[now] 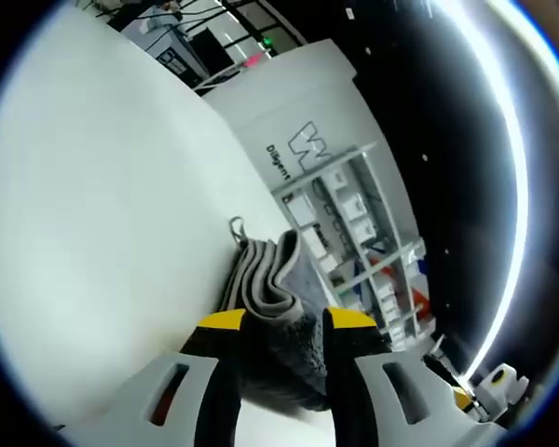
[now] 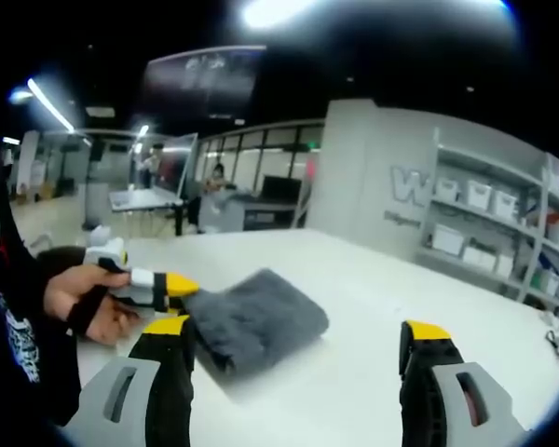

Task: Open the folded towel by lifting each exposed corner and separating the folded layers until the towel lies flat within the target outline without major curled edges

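A grey folded towel (image 1: pixel 270 279) lies on the white table (image 1: pixel 102 205), its stacked layers facing the left gripper view. My left gripper (image 1: pixel 287 321) has its yellow-tipped jaws on either side of the towel's near edge, shut on it. In the right gripper view the same towel (image 2: pixel 261 317) lies left of centre on the table (image 2: pixel 382 279). There the left gripper (image 2: pixel 168 284), held by a person's hand (image 2: pixel 79 293), grips the towel's left edge. My right gripper (image 2: pixel 298 340) stands wide open just in front of the towel, with nothing between its fingers.
Shelves with white boxes (image 2: pixel 503 214) stand past the table's far side beside a white wall with a logo (image 1: pixel 298 140). Desks and a person (image 2: pixel 214 177) are far off. A small loop (image 1: pixel 236 226) sticks out at the towel's far corner.
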